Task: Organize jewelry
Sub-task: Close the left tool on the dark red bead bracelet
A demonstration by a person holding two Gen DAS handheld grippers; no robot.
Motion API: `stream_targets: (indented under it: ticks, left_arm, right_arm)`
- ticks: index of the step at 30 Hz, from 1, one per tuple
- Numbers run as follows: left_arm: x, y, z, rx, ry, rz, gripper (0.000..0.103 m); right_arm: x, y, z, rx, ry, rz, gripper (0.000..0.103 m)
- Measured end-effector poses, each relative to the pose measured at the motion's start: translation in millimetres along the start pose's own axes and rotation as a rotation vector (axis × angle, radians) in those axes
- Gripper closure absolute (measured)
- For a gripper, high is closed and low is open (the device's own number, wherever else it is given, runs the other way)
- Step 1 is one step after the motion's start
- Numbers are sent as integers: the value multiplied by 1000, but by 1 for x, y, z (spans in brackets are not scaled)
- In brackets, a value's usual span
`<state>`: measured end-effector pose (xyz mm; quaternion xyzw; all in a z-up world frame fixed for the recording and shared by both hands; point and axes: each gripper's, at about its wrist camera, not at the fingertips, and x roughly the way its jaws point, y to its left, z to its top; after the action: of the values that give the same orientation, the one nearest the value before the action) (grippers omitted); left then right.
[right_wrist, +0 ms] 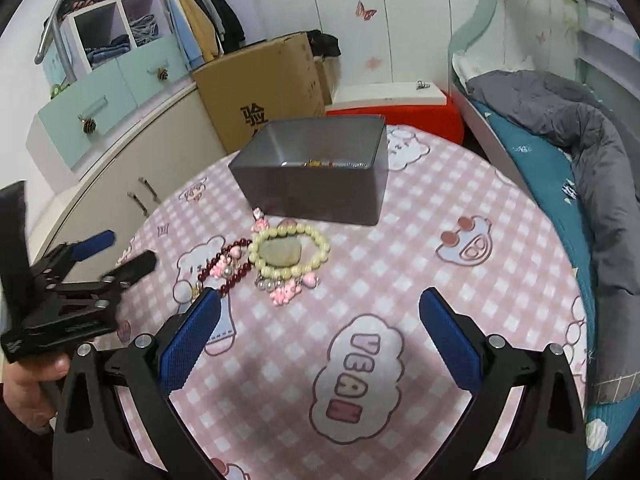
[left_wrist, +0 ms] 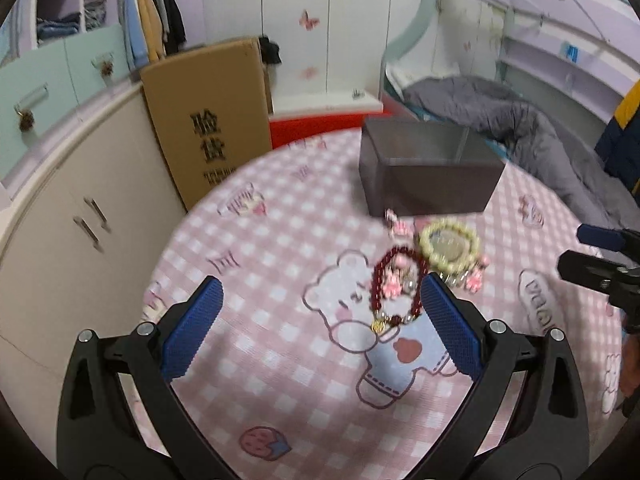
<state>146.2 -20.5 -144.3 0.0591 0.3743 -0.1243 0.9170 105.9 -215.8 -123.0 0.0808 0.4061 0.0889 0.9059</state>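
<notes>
We see a dark red bracelet [left_wrist: 396,288] touching a cream bracelet [right_wrist: 290,250] at its 2 o'clock, on the pink tablecloth [right_wrist: 420,240]; the grey box [right_wrist: 316,168] sits at 12. Our left gripper [left_wrist: 322,304] and right gripper [right_wrist: 320,316] hover with jaws spread.

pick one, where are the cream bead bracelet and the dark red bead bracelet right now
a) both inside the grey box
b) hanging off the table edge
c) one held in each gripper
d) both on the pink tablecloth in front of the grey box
d: the cream bead bracelet and the dark red bead bracelet lie on the pink tablecloth in front of the grey box; the left gripper and right gripper are both open and hold nothing.
</notes>
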Motion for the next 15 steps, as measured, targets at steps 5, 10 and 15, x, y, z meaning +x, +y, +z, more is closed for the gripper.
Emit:
stream_targets:
  ticks: [5, 10, 15]
  left_arm:
    - [31, -7, -9, 14, 80, -14, 6]
    - [50, -8, -14, 16, 139, -57, 28]
    - [50, -9, -13, 34, 137, -125, 87]
  right_arm:
    - [3, -1, -4, 4, 19, -1, 7]
    - [11, 1, -7, -7, 38, 0, 7]
    - [19, 3, -10, -16, 59, 2, 8]
